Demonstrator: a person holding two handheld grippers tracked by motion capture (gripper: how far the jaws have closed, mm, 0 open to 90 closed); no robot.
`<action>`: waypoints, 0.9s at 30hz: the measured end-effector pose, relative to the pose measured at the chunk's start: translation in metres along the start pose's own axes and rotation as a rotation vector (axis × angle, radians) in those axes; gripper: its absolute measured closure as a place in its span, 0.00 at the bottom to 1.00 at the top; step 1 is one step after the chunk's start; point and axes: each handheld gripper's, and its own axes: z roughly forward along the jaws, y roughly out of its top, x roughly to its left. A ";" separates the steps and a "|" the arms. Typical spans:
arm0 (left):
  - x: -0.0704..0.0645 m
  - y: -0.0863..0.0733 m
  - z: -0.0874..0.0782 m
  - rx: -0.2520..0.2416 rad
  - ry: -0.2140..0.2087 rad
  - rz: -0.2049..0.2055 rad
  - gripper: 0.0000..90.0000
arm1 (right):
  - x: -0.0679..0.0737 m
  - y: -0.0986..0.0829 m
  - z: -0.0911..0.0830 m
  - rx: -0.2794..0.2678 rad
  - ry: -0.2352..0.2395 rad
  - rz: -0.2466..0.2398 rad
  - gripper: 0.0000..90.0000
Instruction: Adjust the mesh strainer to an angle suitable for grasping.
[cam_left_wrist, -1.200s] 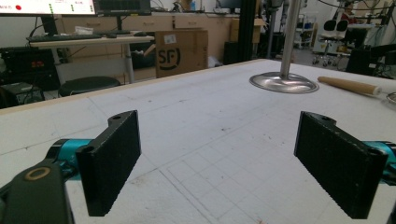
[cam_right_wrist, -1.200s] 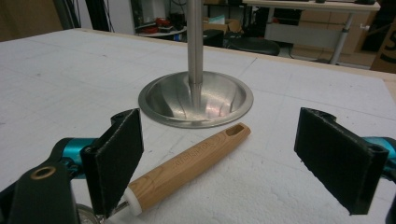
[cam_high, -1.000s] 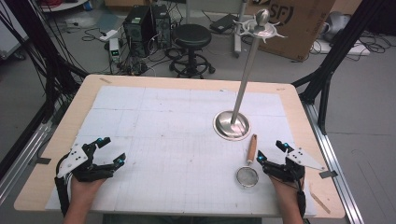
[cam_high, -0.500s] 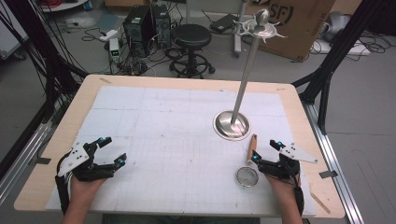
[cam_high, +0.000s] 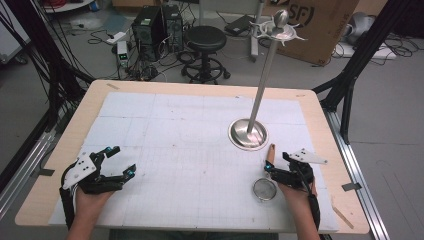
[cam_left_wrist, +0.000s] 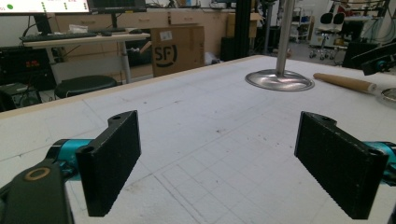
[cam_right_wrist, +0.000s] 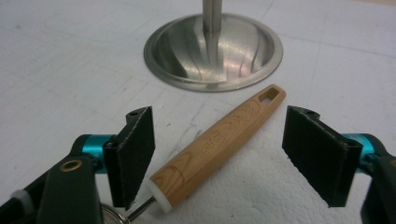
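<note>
The left tongs (cam_high: 119, 161) rested released at about 8 o'clock on the bench (cam_high: 60, 150), holding nothing and well apart from the work. Toward 4 o'clock lay the strainer (cam_high: 265, 189), its mesh bowl near the bench's front and its wooden handle (cam_high: 270, 152) pointing to 12 o'clock at the stand (cam_high: 248, 134). The right tongs (cam_high: 274, 163) straddled that handle, spread wide, jaws not yet touching it.

I judged the strainer light and stiff; the smooth, tapered wood could slip, so mid-handle looked the safest hold, and the fine mesh could dent.

The right gripper view gave the handle (cam_right_wrist: 219, 144) between the jaws, its hanging hole and white collar; the high view alone gave the stand's hooks (cam_high: 278, 31) at its top. The left gripper view caught the stand's base (cam_left_wrist: 279, 80) and handle (cam_left_wrist: 343, 83) low and side-on.
</note>
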 end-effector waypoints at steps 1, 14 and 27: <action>0.000 0.000 0.000 0.001 0.000 0.000 0.17 | 0.001 0.000 0.002 0.015 -0.004 -0.001 0.29; 0.000 0.000 0.001 0.005 0.002 0.012 0.17 | 0.007 0.002 0.010 0.125 -0.019 0.012 0.42; 0.000 0.000 0.000 0.015 0.005 0.021 0.17 | 0.010 0.005 0.012 0.199 0.002 0.007 0.44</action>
